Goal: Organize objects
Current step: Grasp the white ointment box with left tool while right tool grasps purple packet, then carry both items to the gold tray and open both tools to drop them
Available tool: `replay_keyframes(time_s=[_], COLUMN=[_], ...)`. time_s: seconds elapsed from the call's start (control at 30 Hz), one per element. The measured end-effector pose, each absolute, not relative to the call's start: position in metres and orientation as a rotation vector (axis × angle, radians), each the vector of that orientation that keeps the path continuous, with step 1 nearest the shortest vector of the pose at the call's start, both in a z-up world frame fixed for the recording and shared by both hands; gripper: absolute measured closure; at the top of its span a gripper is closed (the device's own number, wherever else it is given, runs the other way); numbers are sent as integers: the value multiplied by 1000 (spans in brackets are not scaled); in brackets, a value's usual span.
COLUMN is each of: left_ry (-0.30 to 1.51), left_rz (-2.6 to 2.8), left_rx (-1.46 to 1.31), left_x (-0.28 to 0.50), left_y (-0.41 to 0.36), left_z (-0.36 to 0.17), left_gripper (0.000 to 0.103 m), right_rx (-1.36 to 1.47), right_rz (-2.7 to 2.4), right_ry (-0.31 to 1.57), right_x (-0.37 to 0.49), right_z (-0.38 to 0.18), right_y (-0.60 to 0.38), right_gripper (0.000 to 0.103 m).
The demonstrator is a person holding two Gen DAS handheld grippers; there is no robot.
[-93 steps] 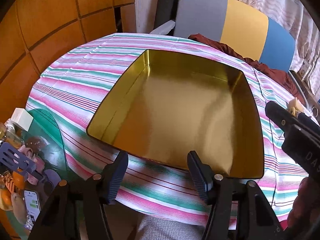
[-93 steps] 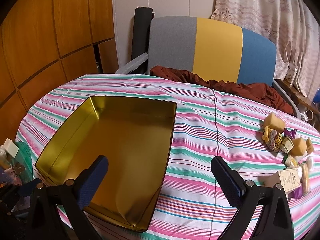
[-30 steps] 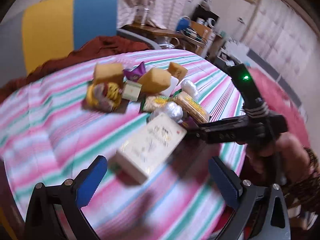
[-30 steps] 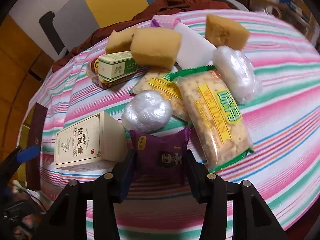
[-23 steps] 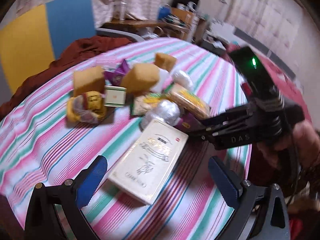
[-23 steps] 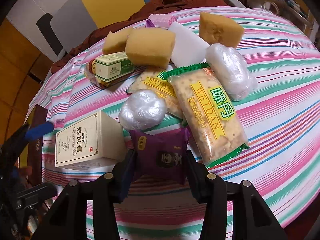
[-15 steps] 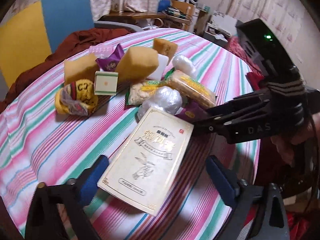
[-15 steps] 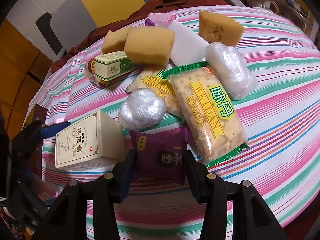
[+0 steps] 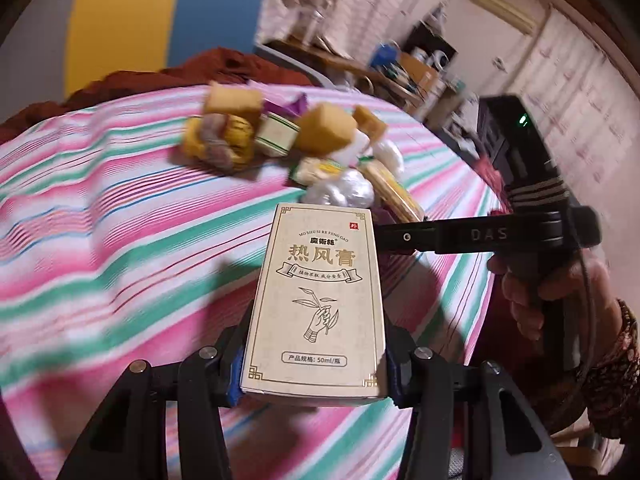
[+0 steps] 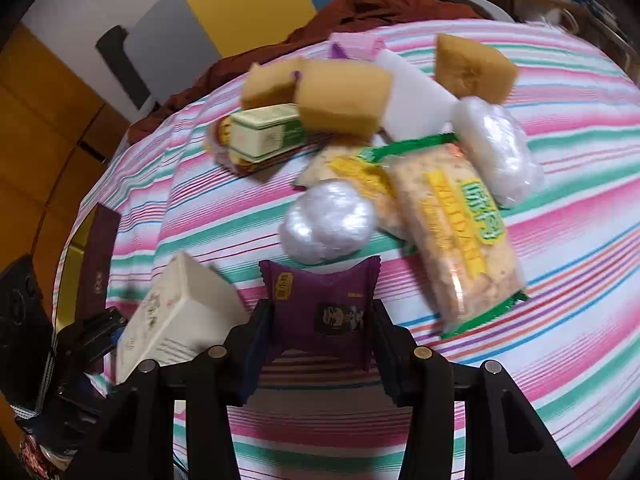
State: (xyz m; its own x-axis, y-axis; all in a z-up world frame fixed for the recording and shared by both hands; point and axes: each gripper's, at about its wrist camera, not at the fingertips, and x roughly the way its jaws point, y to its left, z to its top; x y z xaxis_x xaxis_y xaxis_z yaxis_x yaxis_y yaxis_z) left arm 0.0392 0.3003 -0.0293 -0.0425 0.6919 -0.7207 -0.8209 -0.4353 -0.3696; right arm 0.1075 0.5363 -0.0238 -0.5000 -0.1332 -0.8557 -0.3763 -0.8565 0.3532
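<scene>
My left gripper [image 9: 314, 364] is shut on a cream carton box [image 9: 320, 300] with gold Chinese print and holds it raised off the striped tablecloth [image 9: 120, 240]. The box also shows at the lower left of the right wrist view [image 10: 176, 320]. My right gripper [image 10: 320, 320] is shut on a purple snack packet [image 10: 324, 308], lifted a little above the cloth. The right gripper's arm [image 9: 460, 236] crosses behind the box in the left wrist view.
A heap of goods lies beyond: yellow sponges [image 10: 344, 96], a white foam block [image 10: 416, 96], a cracker pack [image 10: 452, 236], plastic-wrapped balls [image 10: 328, 220], a green-and-white box [image 10: 268, 132]. The gold tin's edge [image 10: 68, 264] and a dark red lid [image 10: 96, 256] are far left.
My left gripper has closed on the cream box and lifted it off the cloth. My right gripper has raised the purple packet slightly. Earlier still, both grippers faced the gold tin.
</scene>
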Motion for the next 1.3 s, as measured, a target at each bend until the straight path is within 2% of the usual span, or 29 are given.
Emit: replay_keyframes(time_s=[0.27, 0.5, 0.63, 1.07, 1.3], left_ry=[-178, -100, -124, -166, -63], left_rz=[1754, 2056, 2204, 2534, 2643], left_rx=[-1120, -1041, -1068, -1201, -1283], left_x=[28, 28, 11, -35, -55], left_y=[227, 161, 117, 13, -19], left_z=[-13, 17, 19, -6, -26], left_gripper=[51, 51, 51, 51, 51], right_rx=[-1503, -1456, -1408, -1380, -1401], right_rz=[2537, 2612, 2691, 3034, 3181], right_ry=[729, 644, 549, 511, 426], right_x=[95, 87, 88, 62, 38], right_z=[-27, -21, -8, 31, 43], right_y=[512, 493, 472, 329, 246], right_gripper=[55, 55, 55, 55, 55])
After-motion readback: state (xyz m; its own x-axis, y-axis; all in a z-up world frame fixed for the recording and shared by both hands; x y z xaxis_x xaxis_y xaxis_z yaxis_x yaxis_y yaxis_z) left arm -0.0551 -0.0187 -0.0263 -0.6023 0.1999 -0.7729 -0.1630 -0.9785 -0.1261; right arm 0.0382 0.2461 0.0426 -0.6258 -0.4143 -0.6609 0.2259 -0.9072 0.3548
